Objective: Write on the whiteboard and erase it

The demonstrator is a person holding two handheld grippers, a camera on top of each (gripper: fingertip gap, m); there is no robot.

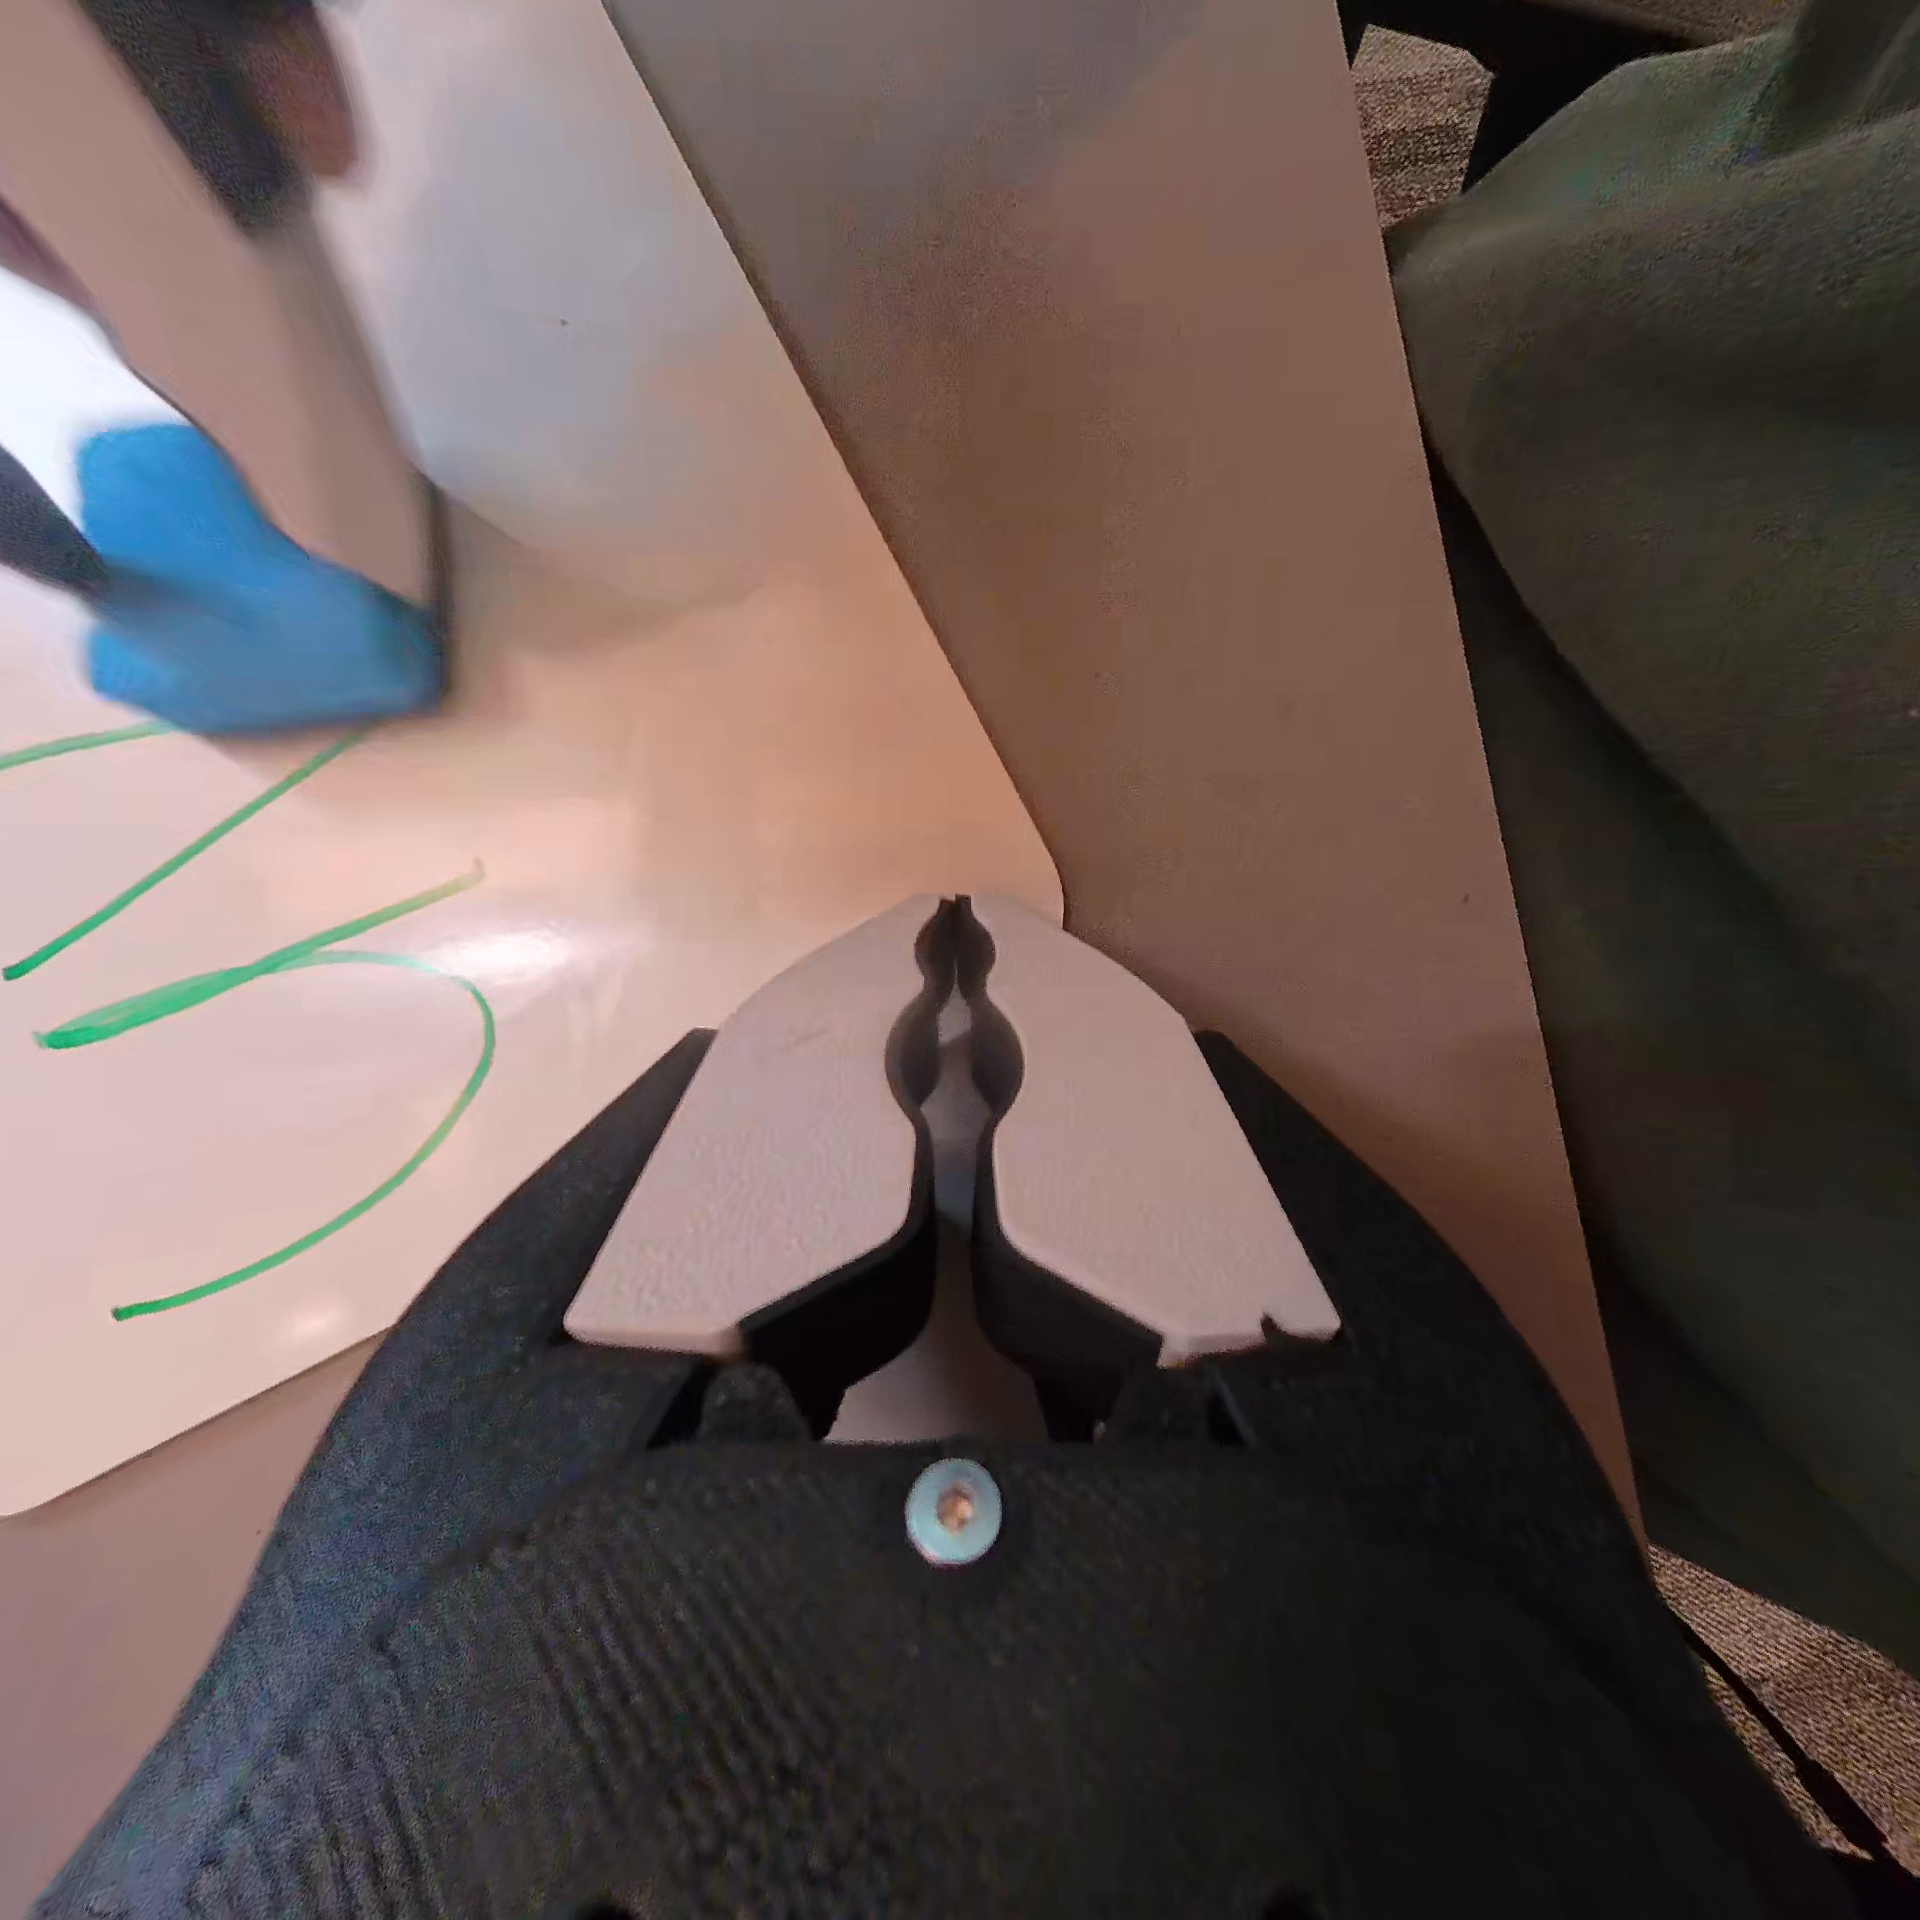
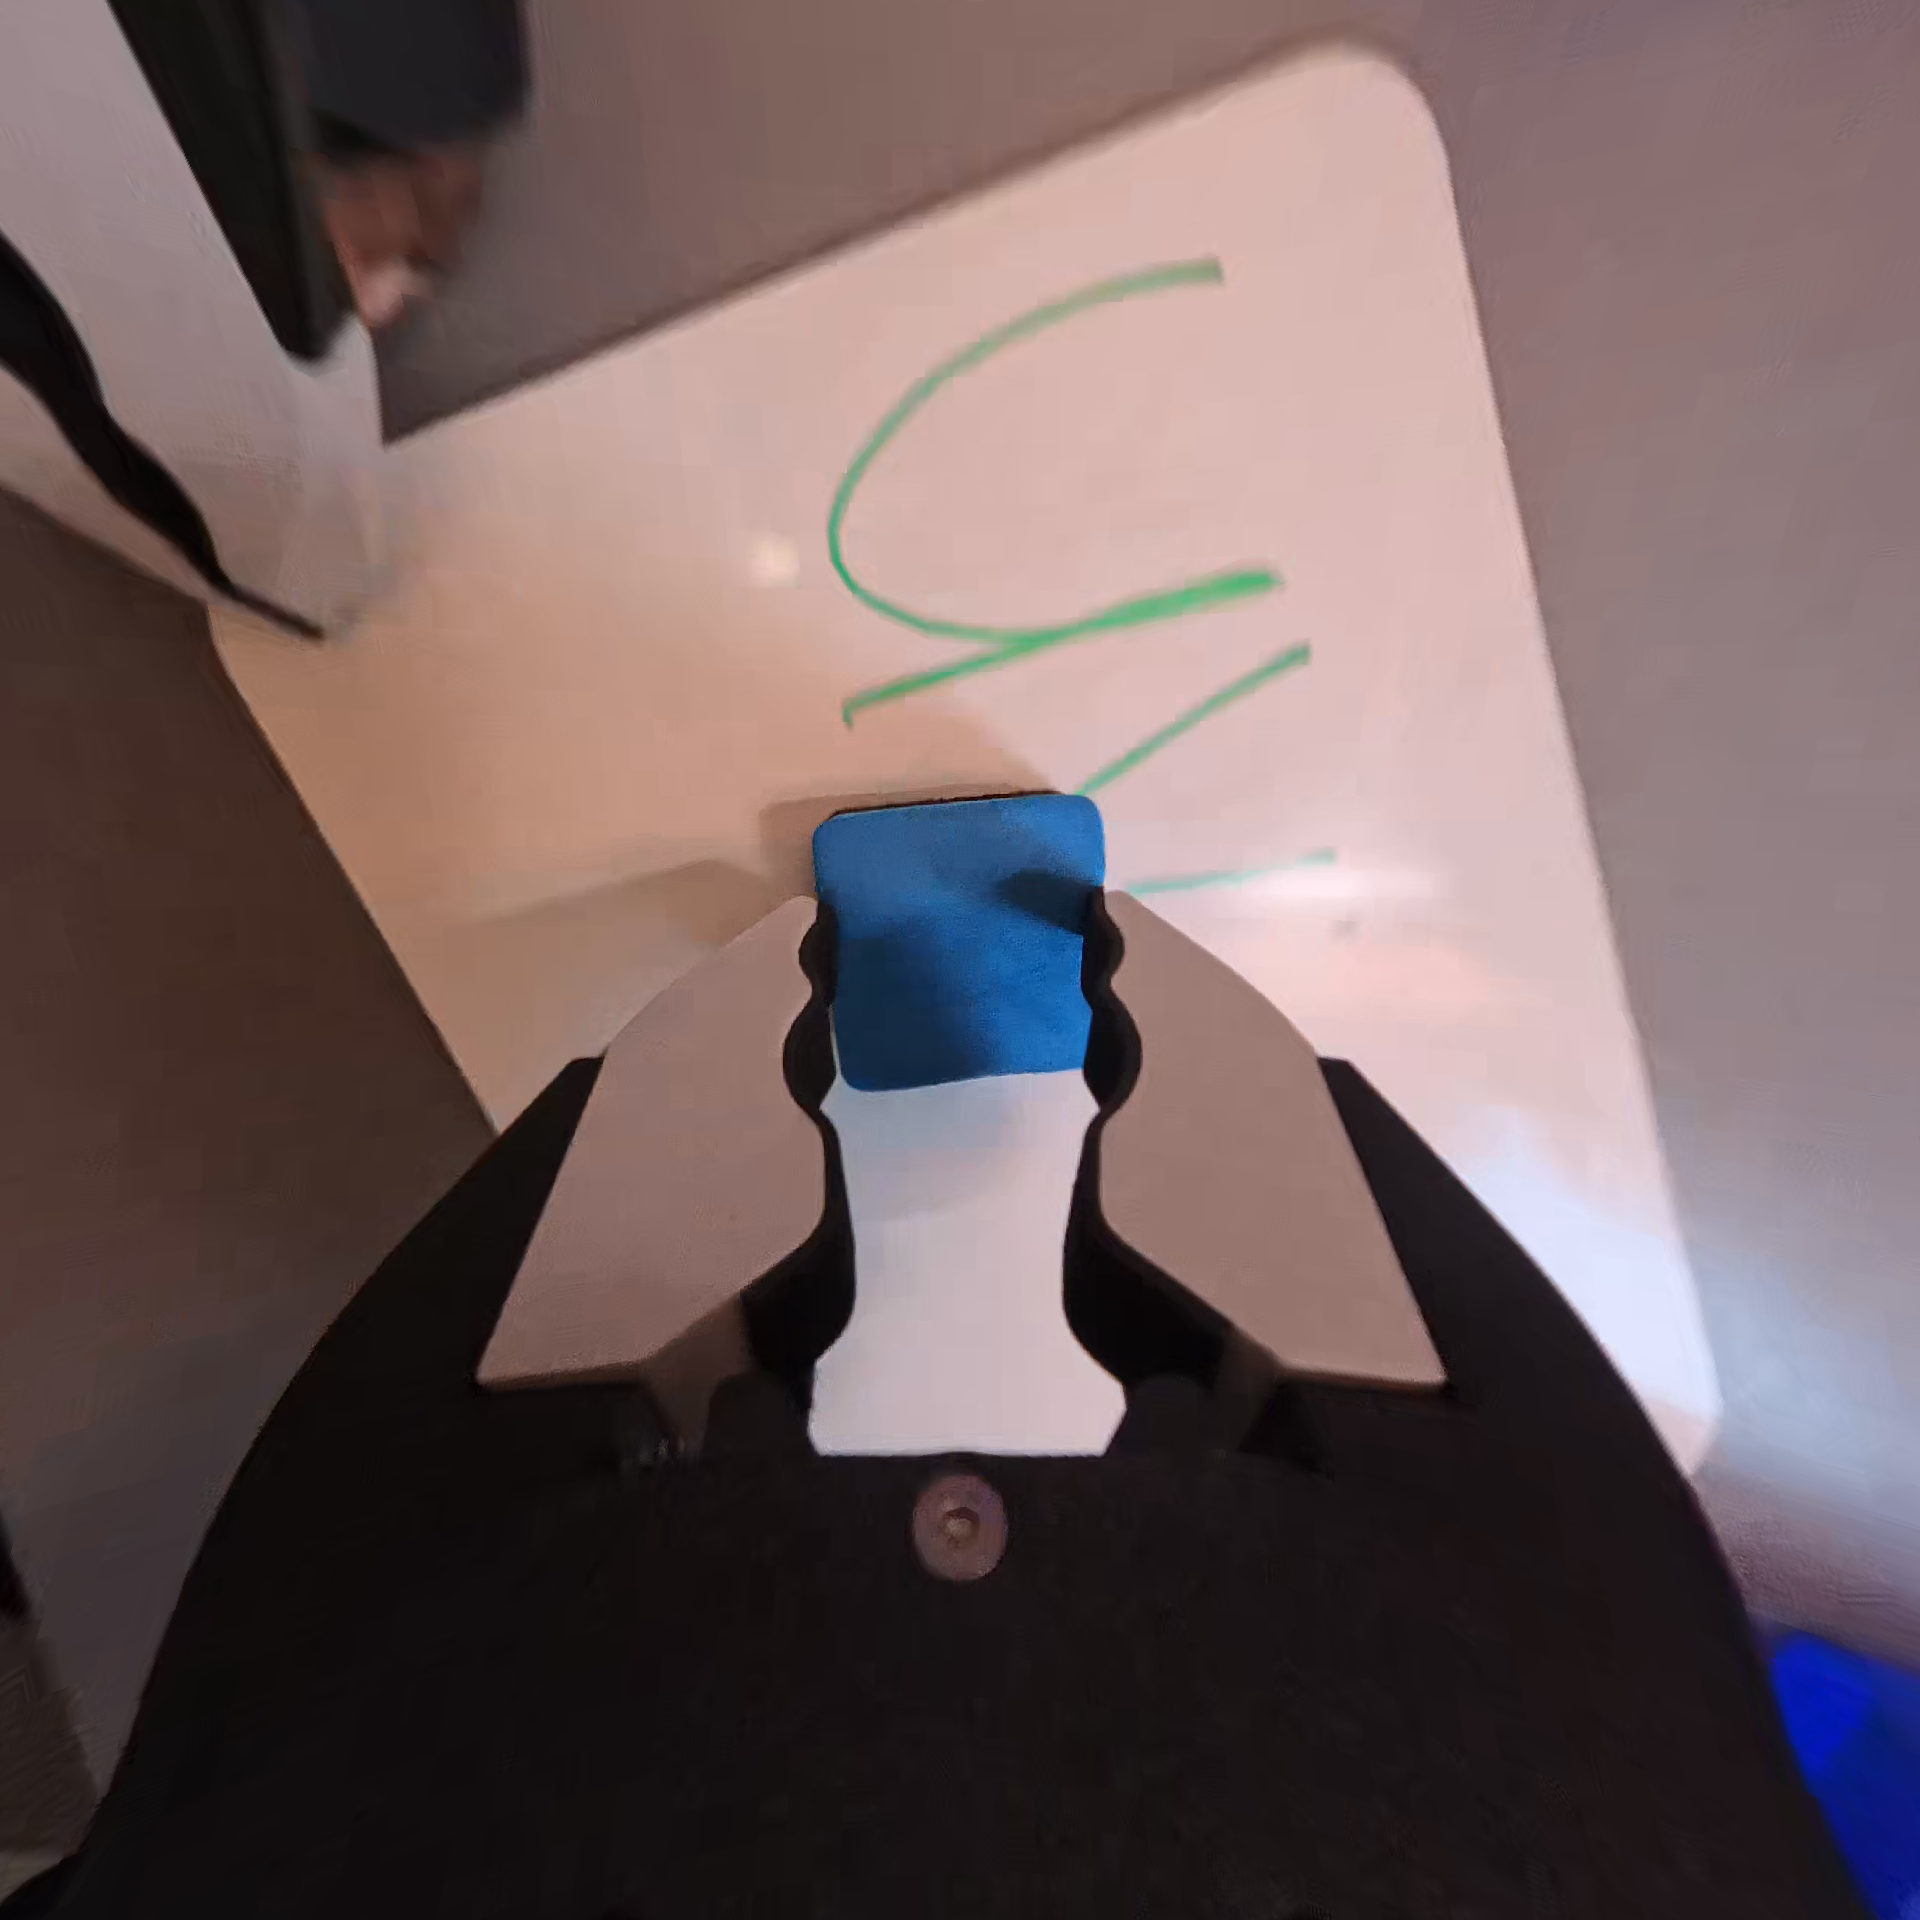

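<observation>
A: Where's the eraser?

B: The blue eraser (image 2: 961,945) sits mid-frame in the right wrist view, pinched between the right gripper's (image 2: 958,914) fingers — flat on the whiteboard (image 2: 582,727), at the near end of the green marks (image 2: 1039,582).

A: And the left gripper (image 1: 958,914)?

B: Centre of its own view, fingers pressed together with nothing in them, tips at the board's rounded corner — the table (image 1: 1143,520) runs up the frame beyond. The eraser shows blurred at the left edge there.
</observation>
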